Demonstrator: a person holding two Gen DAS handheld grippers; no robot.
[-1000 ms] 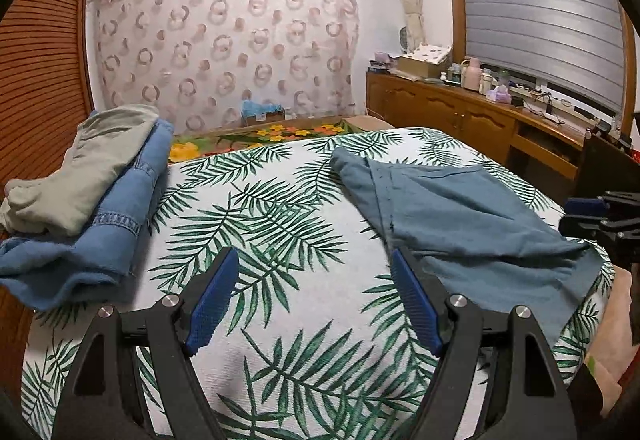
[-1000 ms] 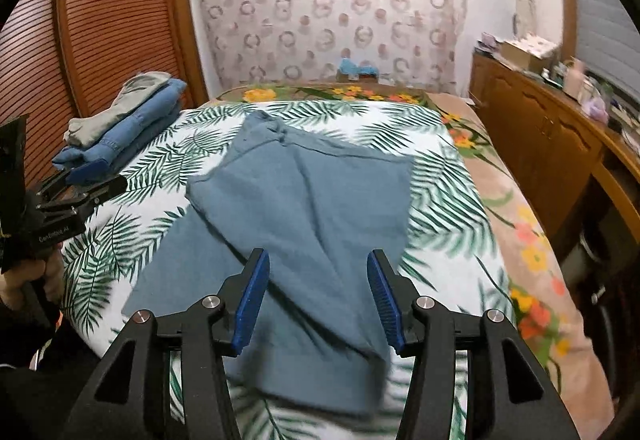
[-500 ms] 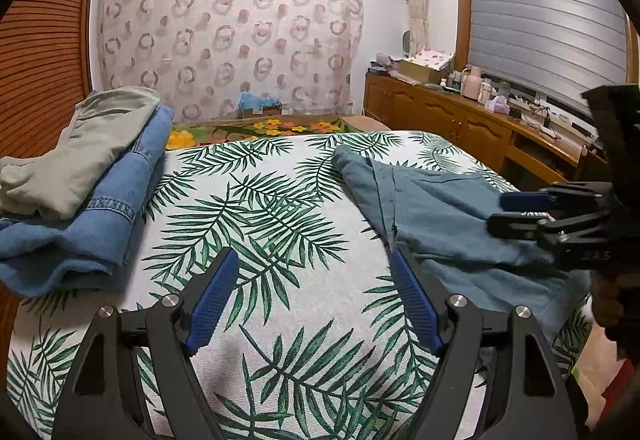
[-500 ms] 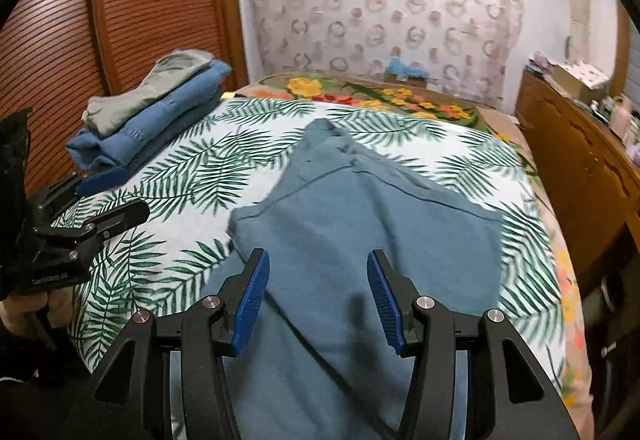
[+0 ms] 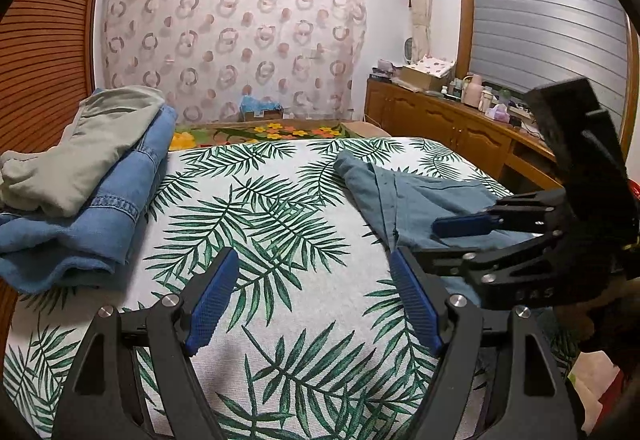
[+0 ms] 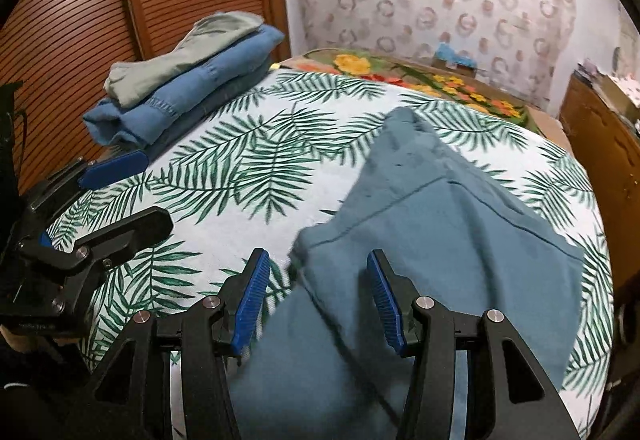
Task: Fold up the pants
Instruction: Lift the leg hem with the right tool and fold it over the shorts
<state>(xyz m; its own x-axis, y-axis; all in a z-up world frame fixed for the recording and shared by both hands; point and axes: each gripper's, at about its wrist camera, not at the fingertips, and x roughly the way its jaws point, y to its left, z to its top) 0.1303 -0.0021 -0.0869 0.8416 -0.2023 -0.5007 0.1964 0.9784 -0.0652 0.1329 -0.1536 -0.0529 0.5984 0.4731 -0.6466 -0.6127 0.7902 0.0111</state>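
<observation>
Bed [image 6: 248, 176], pants [image 6: 440, 240] beneath right jaws

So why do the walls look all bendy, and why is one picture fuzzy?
Both wrist views use fisheye lenses, so the wooden slatted doors and window shutter curve, with dark corners. The right wrist view is smeared, blurring the teal pants; the left wrist view is sharp, showing crisp leaves on the palm-print bedspread.

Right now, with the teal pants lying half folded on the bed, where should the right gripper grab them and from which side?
Best bet: the near-left corner of the upper layer of the teal pants, approached from the near edge of the bed. That corner sits slightly raised, just ahead of the right gripper, whose jaws are closing with nothing pinched yet. The left gripper hangs open over bare leaf-print cover.
</observation>
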